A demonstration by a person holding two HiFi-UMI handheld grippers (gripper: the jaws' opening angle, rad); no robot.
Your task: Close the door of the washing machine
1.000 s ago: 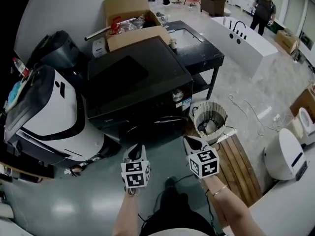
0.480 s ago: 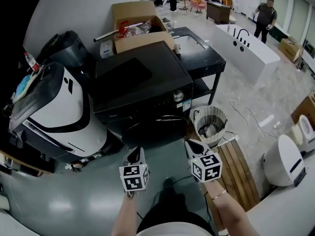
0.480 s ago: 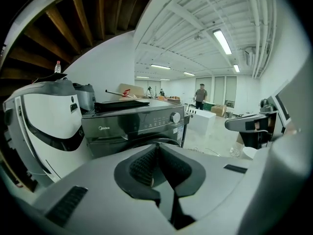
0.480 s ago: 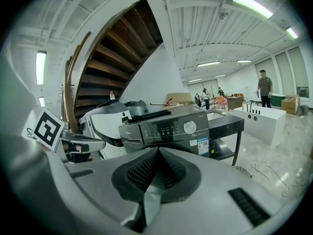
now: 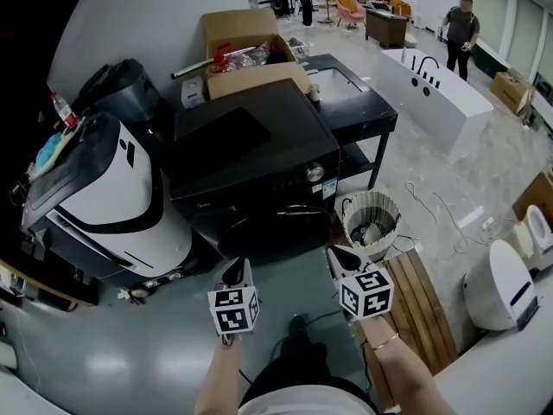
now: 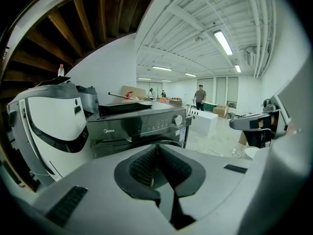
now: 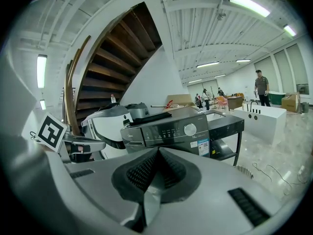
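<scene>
The black front-loading washing machine (image 5: 259, 158) stands in the middle of the head view. Its round door (image 5: 272, 232) lies flat against the front. Both grippers hover side by side a short way in front of the door and touch nothing. My left gripper (image 5: 235, 271) is shut and empty, and the machine (image 6: 139, 126) shows beyond its closed jaws (image 6: 157, 153). My right gripper (image 5: 340, 254) is also shut and empty. In the right gripper view its pads (image 7: 157, 154) meet below the control panel (image 7: 171, 129).
A white and black appliance (image 5: 104, 197) stands left of the washer. Behind it sit a cardboard box (image 5: 246, 46) and a black table (image 5: 359, 102). A wire basket (image 5: 371, 219) and a wooden slatted platform (image 5: 419, 296) lie to the right. A person (image 5: 460, 20) stands far off.
Both grippers have drawn back from the washer's front and risen slightly. The round door now shows whole in the head view.
</scene>
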